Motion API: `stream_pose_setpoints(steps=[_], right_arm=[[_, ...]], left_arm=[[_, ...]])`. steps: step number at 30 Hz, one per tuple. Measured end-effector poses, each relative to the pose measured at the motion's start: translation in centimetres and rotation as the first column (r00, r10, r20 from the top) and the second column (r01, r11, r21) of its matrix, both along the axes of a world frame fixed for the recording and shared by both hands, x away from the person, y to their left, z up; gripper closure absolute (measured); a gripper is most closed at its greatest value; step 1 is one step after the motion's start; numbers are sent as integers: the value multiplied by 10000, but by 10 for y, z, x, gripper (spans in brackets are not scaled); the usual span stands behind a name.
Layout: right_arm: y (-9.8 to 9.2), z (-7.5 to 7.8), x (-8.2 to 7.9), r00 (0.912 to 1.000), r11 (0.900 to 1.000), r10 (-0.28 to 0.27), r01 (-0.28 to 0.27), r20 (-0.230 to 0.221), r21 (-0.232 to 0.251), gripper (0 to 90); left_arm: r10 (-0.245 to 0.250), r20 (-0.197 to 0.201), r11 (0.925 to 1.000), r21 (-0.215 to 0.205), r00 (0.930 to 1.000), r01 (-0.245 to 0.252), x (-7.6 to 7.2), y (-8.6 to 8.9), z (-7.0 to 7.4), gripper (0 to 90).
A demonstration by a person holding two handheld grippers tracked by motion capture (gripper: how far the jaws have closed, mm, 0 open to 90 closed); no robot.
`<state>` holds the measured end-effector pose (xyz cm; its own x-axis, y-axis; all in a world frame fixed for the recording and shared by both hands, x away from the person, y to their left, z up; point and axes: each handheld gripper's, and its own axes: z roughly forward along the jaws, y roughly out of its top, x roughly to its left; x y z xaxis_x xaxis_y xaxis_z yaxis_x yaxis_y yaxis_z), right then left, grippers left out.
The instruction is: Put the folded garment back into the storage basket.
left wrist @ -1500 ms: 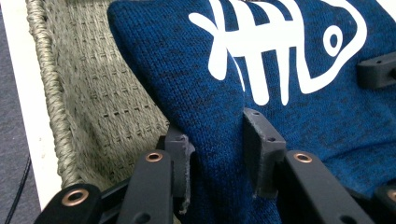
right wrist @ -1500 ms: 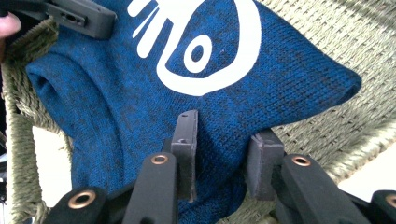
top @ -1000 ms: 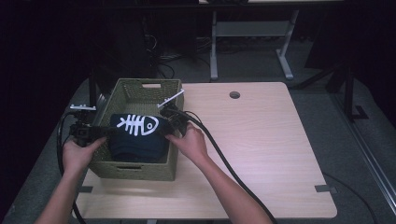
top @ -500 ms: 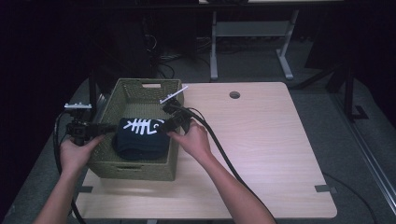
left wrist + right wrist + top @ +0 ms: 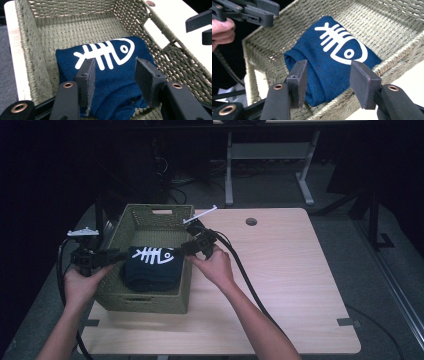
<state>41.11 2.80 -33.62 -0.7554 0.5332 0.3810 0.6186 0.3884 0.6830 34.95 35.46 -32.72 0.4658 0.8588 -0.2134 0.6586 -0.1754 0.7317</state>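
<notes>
A folded navy cloth (image 5: pixel 150 262) with a white fish-skeleton print lies inside an olive woven basket (image 5: pixel 145 302) on the wooden table. My left gripper (image 5: pixel 120 256) reaches over the basket's left wall. Its jaws (image 5: pixel 115 62) have just been opening and stand apart above the cloth (image 5: pixel 110 50), pads off it. At the basket's right rim is my right gripper (image 5: pixel 186 249). Its jaws (image 5: pixel 329 63) have also just been opening and hang above the cloth (image 5: pixel 332 42) without touching. The left gripper (image 5: pixel 249 10) shows across the basket (image 5: pixel 387 22).
The light wooden table (image 5: pixel 290 280) stretches to the right of the basket, with a round cable hole (image 5: pixel 251 221) near its far edge. Black cables (image 5: pixel 245 275) trail from the right gripper across the table. A metal frame (image 5: pixel 265 155) stands on the dark floor behind.
The cloth was held up between both grippers over the basket; now it rests lower inside. Both pairs of jaws have let go, and the right gripper has drawn back up toward the rim.
</notes>
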Motion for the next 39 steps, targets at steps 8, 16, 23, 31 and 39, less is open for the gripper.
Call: stream_pose_setpoints(steps=[8,16,23,31,39], right_arm=[[-13,6,1,10000,9996,20,-21,41,279,464],[-31,12,1,9997,9987,-112,103,197,493,451],[-57,15,1,9990,9971,-383,368,228,666,407],[-82,17,-1,9977,9939,-615,586,286,934,378],[-108,15,-4,9953,9906,-933,901,265,1025,369]], left_arm=[[-100,166,9998,-140,9998,103,-2,-6,6,490],[-201,265,9994,-276,9994,208,-3,-19,11,448],[-512,492,9979,-360,9975,530,-3,-36,14,403],[-586,452,9968,-522,9973,609,-2,-46,12,371],[-596,670,9964,-559,9960,634,-4,-59,13,327]])
